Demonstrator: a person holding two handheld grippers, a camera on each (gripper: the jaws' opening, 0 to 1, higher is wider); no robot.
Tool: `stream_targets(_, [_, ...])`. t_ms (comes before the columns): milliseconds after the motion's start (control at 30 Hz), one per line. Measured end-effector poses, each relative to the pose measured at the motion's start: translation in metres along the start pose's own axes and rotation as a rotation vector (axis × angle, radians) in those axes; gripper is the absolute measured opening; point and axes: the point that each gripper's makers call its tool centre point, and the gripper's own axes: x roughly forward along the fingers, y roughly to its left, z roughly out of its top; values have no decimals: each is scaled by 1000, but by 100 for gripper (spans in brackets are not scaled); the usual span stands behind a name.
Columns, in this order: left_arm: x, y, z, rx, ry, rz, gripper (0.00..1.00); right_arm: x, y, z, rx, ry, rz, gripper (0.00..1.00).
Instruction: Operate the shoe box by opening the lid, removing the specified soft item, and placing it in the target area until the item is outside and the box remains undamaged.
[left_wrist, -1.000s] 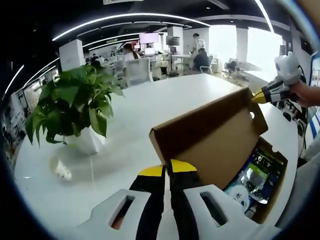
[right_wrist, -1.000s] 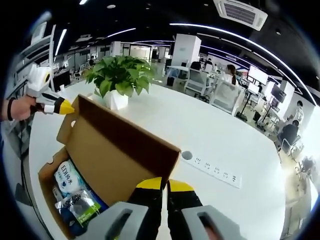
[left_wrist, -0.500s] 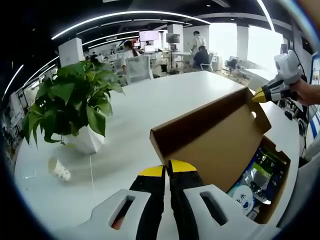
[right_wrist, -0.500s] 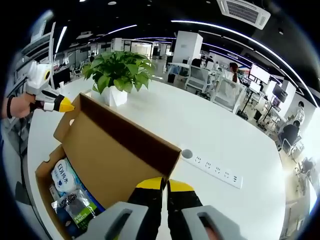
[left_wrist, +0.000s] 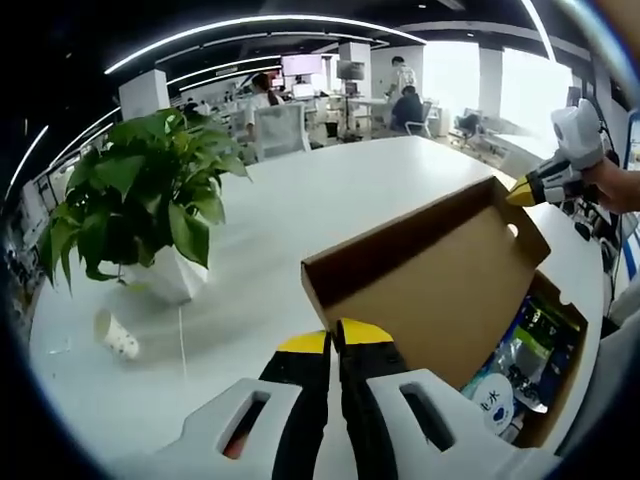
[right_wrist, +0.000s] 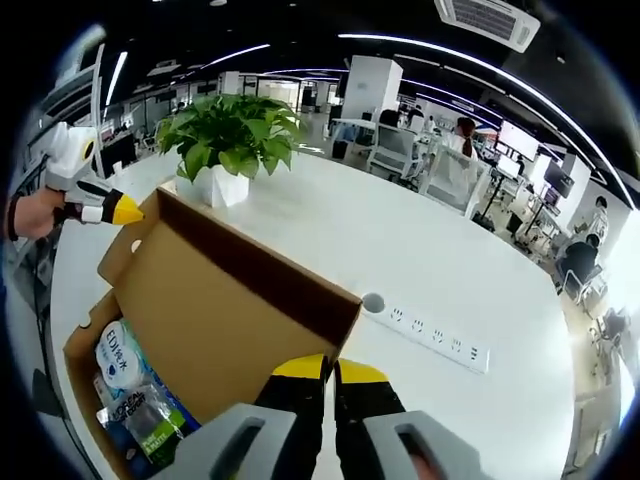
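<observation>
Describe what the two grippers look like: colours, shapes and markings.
Both match. The left gripper has two black jaws capped in yellow, rising from a pale grey body with slotted cut-outs; the left slot shows orange-red inside. The right gripper looks the same from its own camera. Seen from the side, the right gripper has a white rounded housing, black banding and a yellow pointed tip.

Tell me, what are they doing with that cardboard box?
A person is opening a shoe box on a white table using a gripper in each hand. The right gripper and the left gripper are each shut on an end of the lid, holding it up. Inside the box lie soft packets, not taken out yet. A potted plant stands behind the box.
</observation>
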Motion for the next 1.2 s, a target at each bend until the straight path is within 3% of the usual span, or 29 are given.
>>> stream_targets(1200, [30,7,-18,-30,94,2,1,30,0,-17,-2,74,33,0])
